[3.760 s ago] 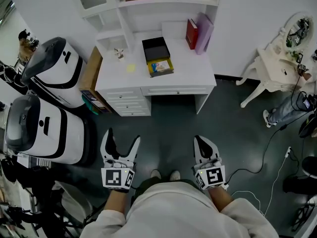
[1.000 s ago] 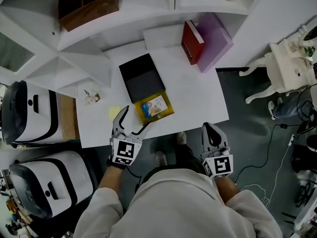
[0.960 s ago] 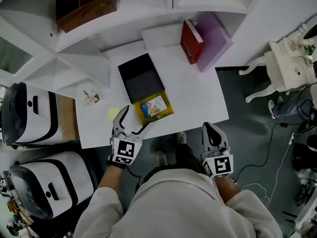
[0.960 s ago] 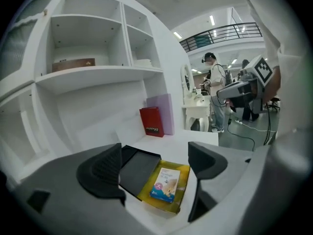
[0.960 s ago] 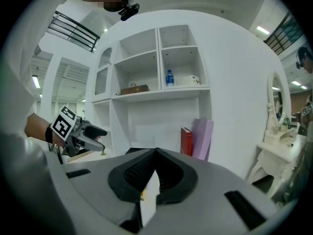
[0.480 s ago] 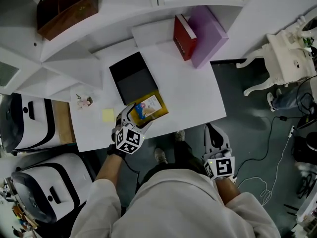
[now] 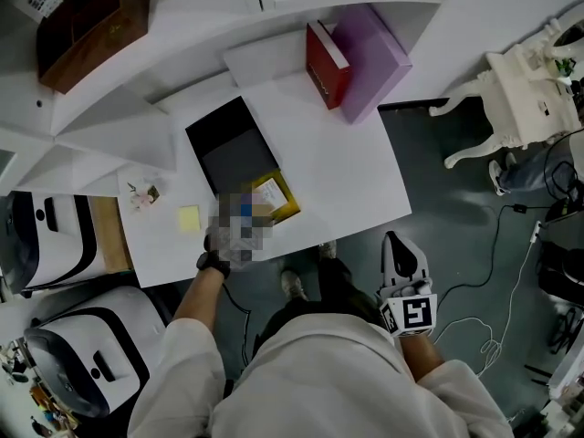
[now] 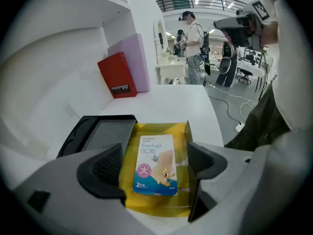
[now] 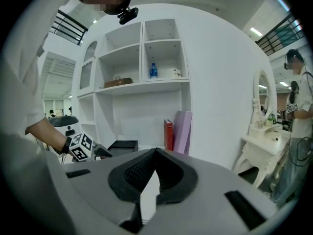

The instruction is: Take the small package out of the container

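White desk (image 7: 351, 176); head view blurs left gripper (image 8: 155, 167); jaws apart flanking small package (image 8: 156, 153).

The small package (image 8: 155, 162) lies in the container (image 8: 159, 127) on the desk (image 7: 338, 167).

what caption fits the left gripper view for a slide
Open left gripper lined up on the package lying in the yellow container on the desk.

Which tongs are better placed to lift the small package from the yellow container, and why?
Left. The left tongs are open, framing the package in the yellow container; the right tongs are shut, back from the desk.
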A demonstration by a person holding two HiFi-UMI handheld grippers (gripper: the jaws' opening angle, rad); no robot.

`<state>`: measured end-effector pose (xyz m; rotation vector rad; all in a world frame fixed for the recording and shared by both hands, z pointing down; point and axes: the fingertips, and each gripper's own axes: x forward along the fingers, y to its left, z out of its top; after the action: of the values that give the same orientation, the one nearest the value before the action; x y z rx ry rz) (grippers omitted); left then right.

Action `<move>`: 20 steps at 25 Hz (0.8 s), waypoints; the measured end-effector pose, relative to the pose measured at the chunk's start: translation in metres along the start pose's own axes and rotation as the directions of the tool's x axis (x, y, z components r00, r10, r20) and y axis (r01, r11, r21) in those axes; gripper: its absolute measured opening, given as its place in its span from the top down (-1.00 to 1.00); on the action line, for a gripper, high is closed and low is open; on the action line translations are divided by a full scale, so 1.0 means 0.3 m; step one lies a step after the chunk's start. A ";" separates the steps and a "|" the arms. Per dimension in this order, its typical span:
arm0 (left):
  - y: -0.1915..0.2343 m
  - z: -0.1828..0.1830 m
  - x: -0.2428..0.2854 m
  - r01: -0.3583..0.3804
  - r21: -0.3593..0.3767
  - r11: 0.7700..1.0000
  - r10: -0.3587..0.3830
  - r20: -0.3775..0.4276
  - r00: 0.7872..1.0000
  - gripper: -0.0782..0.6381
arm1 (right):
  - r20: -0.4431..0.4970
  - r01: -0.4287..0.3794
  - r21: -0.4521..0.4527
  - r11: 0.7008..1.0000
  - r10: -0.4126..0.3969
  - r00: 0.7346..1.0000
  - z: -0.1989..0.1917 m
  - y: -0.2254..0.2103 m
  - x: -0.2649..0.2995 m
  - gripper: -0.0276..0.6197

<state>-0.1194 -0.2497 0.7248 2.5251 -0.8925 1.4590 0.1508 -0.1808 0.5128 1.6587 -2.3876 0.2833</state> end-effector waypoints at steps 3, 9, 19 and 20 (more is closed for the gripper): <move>-0.002 -0.032 0.057 0.024 0.010 1.000 -0.023 -0.051 0.998 -0.40 | 0.007 0.001 -0.011 1.000 -0.001 1.000 0.006 -0.018 -0.001 0.84; -0.016 -0.080 0.135 0.075 0.021 0.997 -0.071 -0.130 0.989 -0.39 | 0.051 -0.062 -0.050 0.997 0.065 0.997 0.058 0.024 0.035 0.84; -0.018 -0.117 0.193 0.095 0.008 0.995 -0.092 -0.176 0.980 -0.34 | 0.007 -0.186 -0.102 0.977 0.188 0.982 0.075 0.102 0.142 0.84; -0.018 -0.121 0.198 0.098 0.002 0.995 -0.096 -0.181 0.979 -0.34 | -0.001 -0.191 -0.103 0.976 0.192 0.981 0.072 0.103 0.146 0.84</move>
<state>-0.1222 -0.2585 0.7940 2.3591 -0.7240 1.6343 0.1055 -0.2156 0.5039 1.3907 -2.5269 0.1814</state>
